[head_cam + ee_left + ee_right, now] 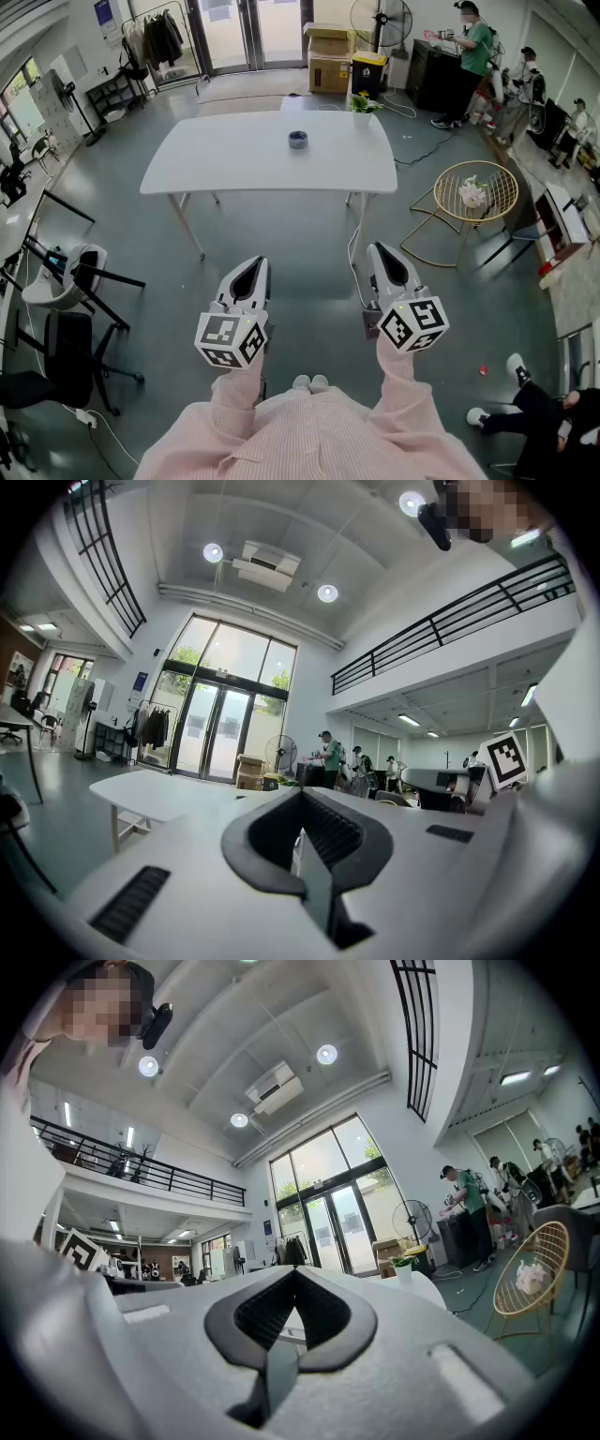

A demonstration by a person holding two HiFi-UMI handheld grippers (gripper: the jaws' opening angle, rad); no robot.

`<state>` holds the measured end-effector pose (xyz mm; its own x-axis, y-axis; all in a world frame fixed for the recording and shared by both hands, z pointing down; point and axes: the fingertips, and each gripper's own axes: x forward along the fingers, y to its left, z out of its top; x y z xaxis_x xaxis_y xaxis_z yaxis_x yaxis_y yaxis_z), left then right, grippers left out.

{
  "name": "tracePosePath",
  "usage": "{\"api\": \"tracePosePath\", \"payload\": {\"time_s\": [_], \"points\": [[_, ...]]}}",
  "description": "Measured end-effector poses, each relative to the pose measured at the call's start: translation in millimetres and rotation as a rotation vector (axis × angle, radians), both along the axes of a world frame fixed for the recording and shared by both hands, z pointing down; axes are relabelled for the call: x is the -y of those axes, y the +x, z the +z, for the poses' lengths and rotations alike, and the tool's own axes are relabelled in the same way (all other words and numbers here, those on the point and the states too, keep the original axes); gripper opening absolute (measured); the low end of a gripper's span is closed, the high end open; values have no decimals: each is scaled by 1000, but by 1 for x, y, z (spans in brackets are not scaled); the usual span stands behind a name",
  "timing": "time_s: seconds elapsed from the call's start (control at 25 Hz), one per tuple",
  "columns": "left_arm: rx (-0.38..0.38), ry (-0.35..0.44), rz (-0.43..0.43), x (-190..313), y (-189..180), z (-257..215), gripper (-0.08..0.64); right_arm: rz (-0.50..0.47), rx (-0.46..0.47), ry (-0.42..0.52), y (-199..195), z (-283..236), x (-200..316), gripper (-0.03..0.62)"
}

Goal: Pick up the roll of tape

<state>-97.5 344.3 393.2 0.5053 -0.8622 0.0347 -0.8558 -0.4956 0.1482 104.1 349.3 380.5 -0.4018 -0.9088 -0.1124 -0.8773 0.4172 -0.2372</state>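
Observation:
The roll of tape is small, dark and round and lies near the middle of the white table. Both grippers are held level over the floor, well short of the table's near edge and pointing toward it. My left gripper has its jaws together with nothing between them, and its own view shows the same. My right gripper is shut and empty too, as its own view confirms. Neither gripper view shows the tape.
A small potted plant stands at the table's far right corner. A gold wire chair sits right of the table, and office chairs stand at the left. Cardboard boxes, a yellow bin and several people are at the back.

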Motion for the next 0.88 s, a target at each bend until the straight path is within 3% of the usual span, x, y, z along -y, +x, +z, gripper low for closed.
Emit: {"api": "tracePosePath", "payload": {"time_s": [0.56, 0.88], "points": [[4, -21, -27, -1, 19, 8, 2, -49, 21, -49, 14, 10, 10, 5], [2, -39, -52, 14, 20, 13, 2, -100, -21, -71, 8, 20, 30, 5]]}}
